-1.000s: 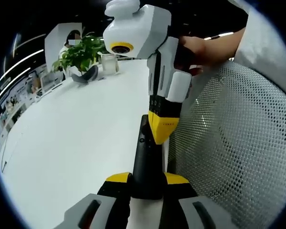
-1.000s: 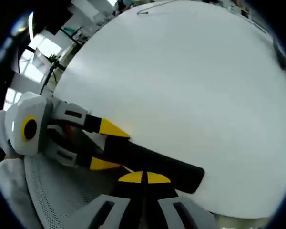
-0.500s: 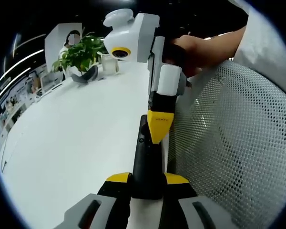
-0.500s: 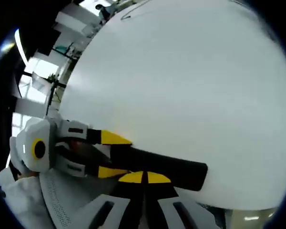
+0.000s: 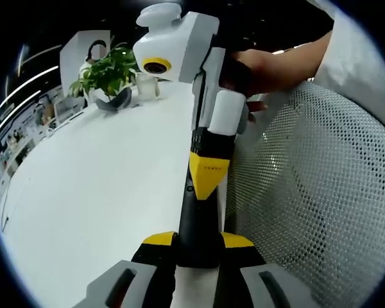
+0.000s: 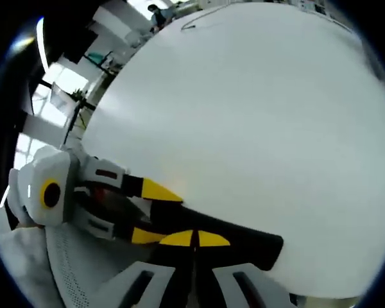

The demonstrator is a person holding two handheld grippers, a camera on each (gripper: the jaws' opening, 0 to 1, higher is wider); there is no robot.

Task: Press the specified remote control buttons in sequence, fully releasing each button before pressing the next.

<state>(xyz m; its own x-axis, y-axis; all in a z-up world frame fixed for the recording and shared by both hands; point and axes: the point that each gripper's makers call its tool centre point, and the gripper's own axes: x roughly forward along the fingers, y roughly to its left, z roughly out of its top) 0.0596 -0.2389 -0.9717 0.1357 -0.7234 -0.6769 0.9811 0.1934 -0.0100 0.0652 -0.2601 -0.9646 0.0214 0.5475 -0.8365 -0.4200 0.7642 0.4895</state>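
Note:
A slim black remote control (image 5: 196,221) is clamped at its near end between the yellow tips of my left gripper (image 5: 197,240), over the white table's edge. My right gripper (image 5: 207,183) comes down from above, held by a hand, jaws shut. Its yellow point sits on the remote's upper face around its middle and covers the buttons there. In the right gripper view my shut right gripper (image 6: 194,239) lies against the remote (image 6: 244,242). The left gripper (image 6: 155,213) grips it from the left.
The white table (image 5: 96,186) stretches away to the left, with a potted plant (image 5: 108,77) and a glass cup (image 5: 146,85) at its far end. A white mesh chair (image 5: 321,192) stands close on the right. A sleeve and hand (image 5: 269,61) hold the right gripper.
The right gripper's yellow point has slid down the remote toward the left gripper's jaws. The left gripper and the remote have stayed put.

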